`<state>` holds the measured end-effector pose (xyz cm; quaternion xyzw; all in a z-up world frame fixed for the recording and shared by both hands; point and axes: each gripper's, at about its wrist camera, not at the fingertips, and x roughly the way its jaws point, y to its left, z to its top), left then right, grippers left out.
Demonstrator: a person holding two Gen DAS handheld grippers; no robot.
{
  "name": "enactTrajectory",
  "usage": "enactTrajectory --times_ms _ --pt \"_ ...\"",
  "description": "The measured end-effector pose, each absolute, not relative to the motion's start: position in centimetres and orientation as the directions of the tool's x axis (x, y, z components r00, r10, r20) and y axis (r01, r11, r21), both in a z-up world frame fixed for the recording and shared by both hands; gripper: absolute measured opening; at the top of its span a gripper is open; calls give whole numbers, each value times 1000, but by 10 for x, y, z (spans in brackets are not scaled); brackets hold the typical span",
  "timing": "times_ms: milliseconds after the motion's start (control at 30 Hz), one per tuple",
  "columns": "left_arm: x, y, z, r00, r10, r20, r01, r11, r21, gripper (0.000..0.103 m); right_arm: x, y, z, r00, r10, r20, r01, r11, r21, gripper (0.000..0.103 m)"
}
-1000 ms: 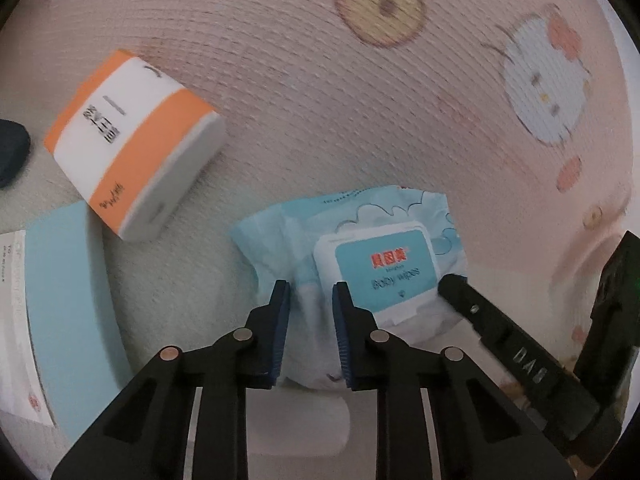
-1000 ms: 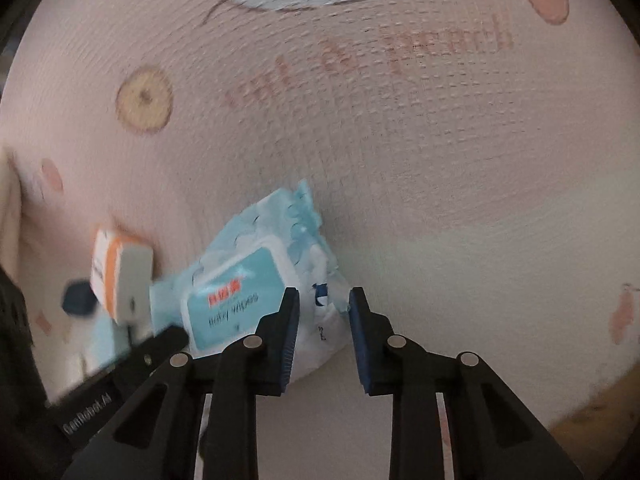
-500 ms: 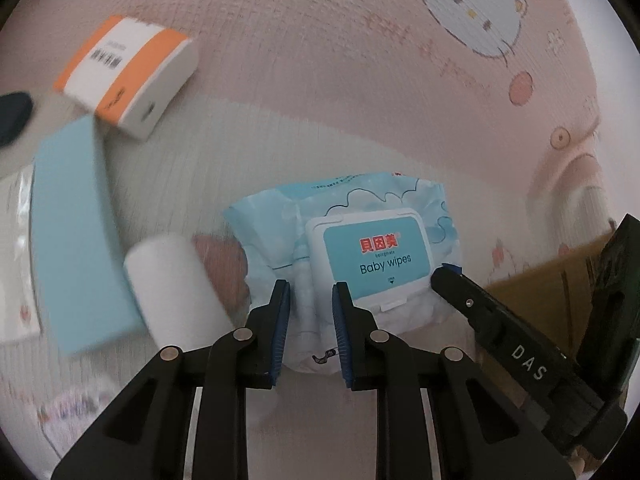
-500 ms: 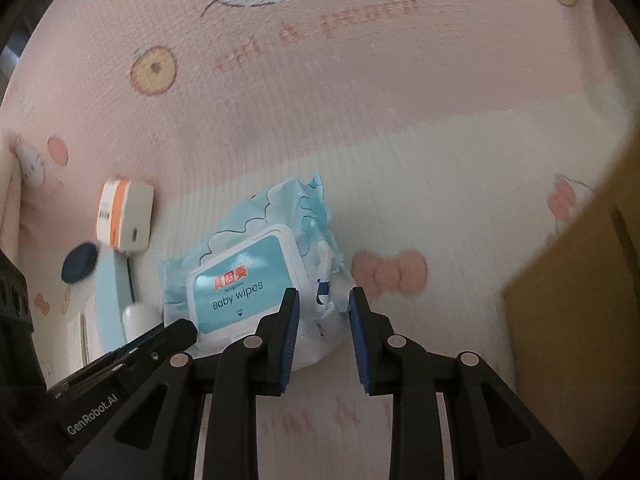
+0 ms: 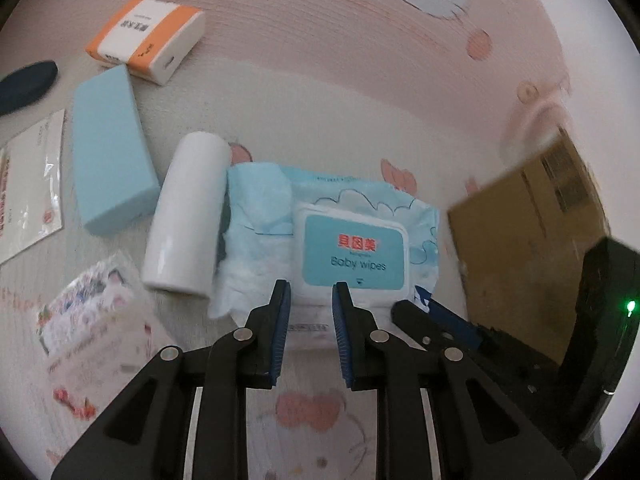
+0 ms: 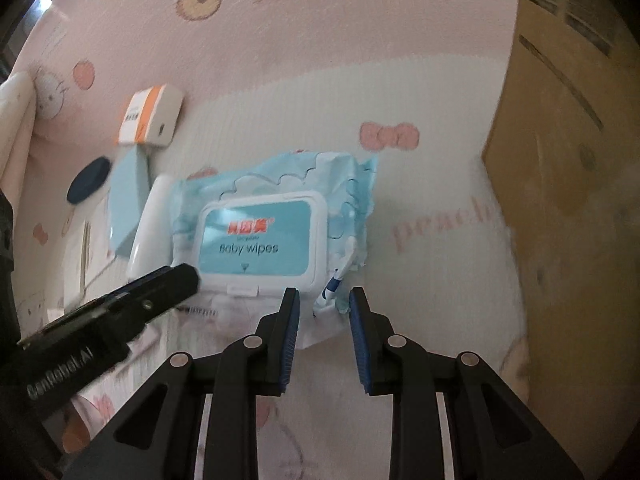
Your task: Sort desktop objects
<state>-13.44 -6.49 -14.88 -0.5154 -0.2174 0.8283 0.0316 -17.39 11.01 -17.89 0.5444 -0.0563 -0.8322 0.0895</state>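
A light blue baby wipes pack (image 5: 352, 248) with a white flip lid is held above the pink cartoon mat. My left gripper (image 5: 310, 300) is shut on the pack's near edge. My right gripper (image 6: 324, 304) is shut on the pack's (image 6: 264, 236) right near corner. Each gripper shows in the other's view, the right one (image 5: 432, 320) and the left one (image 6: 160, 284). A brown cardboard box (image 6: 568, 184) stands to the right of the pack, and shows at the right of the left wrist view (image 5: 532, 248).
On the mat to the left lie a white cylinder (image 5: 188, 216), a light blue block (image 5: 110, 148), an orange and white box (image 5: 148, 36), a dark blue disc (image 5: 26, 84), a flat white packet (image 5: 28, 184) and a patterned packet (image 5: 92, 320).
Both grippers have lifted the wipes pack and carried it back and to the right. The cardboard box has come into view and grown nearer; the other objects have dropped away to the left.
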Motion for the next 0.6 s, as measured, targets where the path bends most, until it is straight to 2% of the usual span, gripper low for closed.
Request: enactTrajectory --times_ms 33,100,233,600 --pt "-130 -61 -150 -449 326 -832 142 -893 -427 9 -167 110 -178 -388 -226 -894 98 -974 203 22" --pt "-119 -55 -158 -399 400 -825 153 -858 -490 0 -154 113 -178 -369 -284 -885 100 -959 266 18" --pt "-96 -61 -157 -461 274 -844 226 -883 -411 0 -133 120 -165 -425 -274 -863 63 -960 274 18" --pt "-96 -64 -133 -542 207 -815 211 -905 -370 0 -123 108 -140 -464 -266 -845 96 -963 251 18"
